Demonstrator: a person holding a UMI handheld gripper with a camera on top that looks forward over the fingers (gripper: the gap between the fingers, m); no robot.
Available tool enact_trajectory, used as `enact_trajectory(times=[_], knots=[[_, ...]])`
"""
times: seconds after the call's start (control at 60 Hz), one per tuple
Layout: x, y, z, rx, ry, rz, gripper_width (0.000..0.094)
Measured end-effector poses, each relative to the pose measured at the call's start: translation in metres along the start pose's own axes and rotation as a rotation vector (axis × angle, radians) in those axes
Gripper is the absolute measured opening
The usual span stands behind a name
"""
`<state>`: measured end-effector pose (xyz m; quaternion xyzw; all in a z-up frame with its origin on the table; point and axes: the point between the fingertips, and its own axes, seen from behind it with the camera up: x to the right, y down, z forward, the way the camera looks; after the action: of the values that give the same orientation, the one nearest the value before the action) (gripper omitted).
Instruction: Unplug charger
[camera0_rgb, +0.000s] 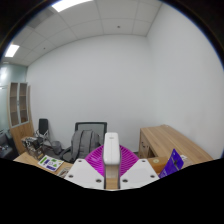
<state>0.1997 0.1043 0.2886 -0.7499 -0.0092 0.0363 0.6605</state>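
Charger (111, 153) pinched in the hand-held gripper (111, 170) at lower centre, raised clear of any socket: unplugging appears complete.

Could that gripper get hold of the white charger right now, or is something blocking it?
Probably yes; it looks as if it already has. The white charger stands upright between the gripper's purple pads, which seem to press on both its sides. Nothing lies in the way; the desks and chair are well beyond.

Gripper (111, 170) raised, level; fingers (90, 176) clamped on white charger (111, 152)
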Motion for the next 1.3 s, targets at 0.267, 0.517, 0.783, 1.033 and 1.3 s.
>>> enact_trajectory(times=[0.267, 0.517, 0.783, 1.033, 1.3], knots=[[0.041, 0.15, -0.05, -0.265, 0.039, 0.113, 0.0155], [0.053, 0.25, -0.086, -0.426, 0.052, 0.33, 0.0208], [0.098, 0.28, -0.12, -0.542, 0.173, 0.229, 0.055], [0.105, 0.238, -0.167, -0.552, 0.222, 0.053, 0.0856], [0.047, 0.157, -0.252, -0.546, 0.246, -0.087, 0.0858]])
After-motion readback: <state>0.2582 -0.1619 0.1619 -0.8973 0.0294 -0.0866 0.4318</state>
